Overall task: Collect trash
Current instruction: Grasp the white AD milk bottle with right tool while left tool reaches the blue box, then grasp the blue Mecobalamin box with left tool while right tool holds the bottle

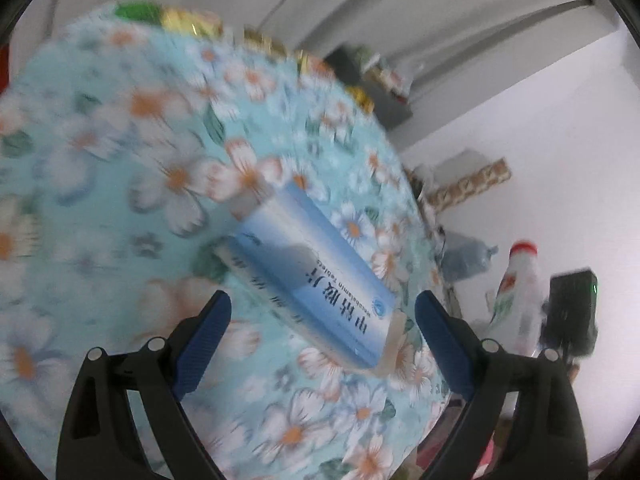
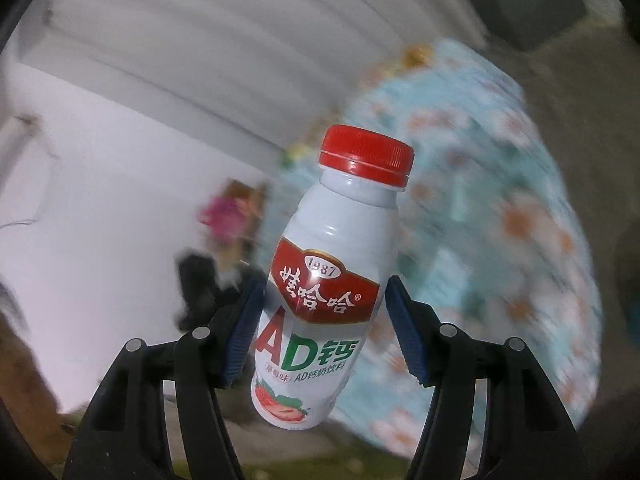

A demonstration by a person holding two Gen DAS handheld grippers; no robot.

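Observation:
A blue and white medicine box (image 1: 316, 280) lies on the round table with the flowered blue cloth (image 1: 120, 160). My left gripper (image 1: 323, 316) is open above the table, its blue fingers either side of the box's near end and apart from it. My right gripper (image 2: 324, 312) is shut on a white drink bottle (image 2: 332, 264) with a red cap and a red and green label, held in the air beside the table (image 2: 500, 220). The same bottle (image 1: 518, 292) and the right gripper show at the right of the left wrist view.
Gold and green wrapped items (image 1: 180, 20) sit along the table's far edge. A plastic bag (image 1: 466, 258) and a patterned box (image 1: 468, 188) lie on the floor by the white wall. A pink object (image 2: 224, 216) stands blurred by the wall.

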